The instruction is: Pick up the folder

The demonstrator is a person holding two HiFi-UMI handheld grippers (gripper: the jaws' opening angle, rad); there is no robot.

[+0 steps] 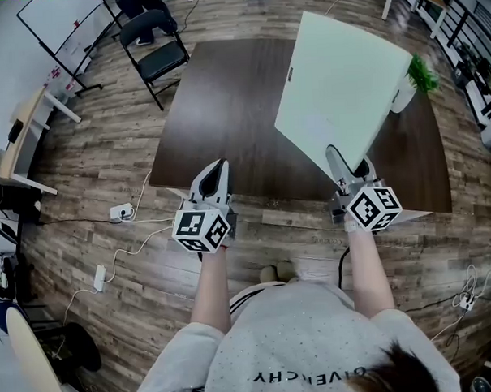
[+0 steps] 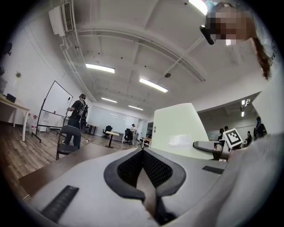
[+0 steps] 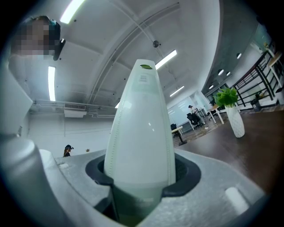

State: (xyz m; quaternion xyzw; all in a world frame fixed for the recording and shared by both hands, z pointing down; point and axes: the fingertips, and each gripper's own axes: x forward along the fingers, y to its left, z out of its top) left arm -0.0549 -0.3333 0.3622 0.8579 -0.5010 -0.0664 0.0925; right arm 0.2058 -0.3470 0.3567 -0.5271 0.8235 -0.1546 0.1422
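Folder looks basically picked up. The right claw is clamped on its near edge, jaws fairly wide, and it rises ahead of the claw, seemingly clear of the desk beyond. The left claw alongside is closed and empty. Next move, I'd guess: just hold steady.

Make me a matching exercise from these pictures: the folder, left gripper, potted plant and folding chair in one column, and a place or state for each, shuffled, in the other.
Things
1. folder
2. left gripper
3. potted plant
4. folding chair

Places or states
A. on the floor beyond the table's far left corner
B. jaws together, nothing between them
C. clamped in the right gripper, tilted up over the table
D. standing on the table's far right corner

Pairs: 1-C, 2-B, 3-D, 4-A
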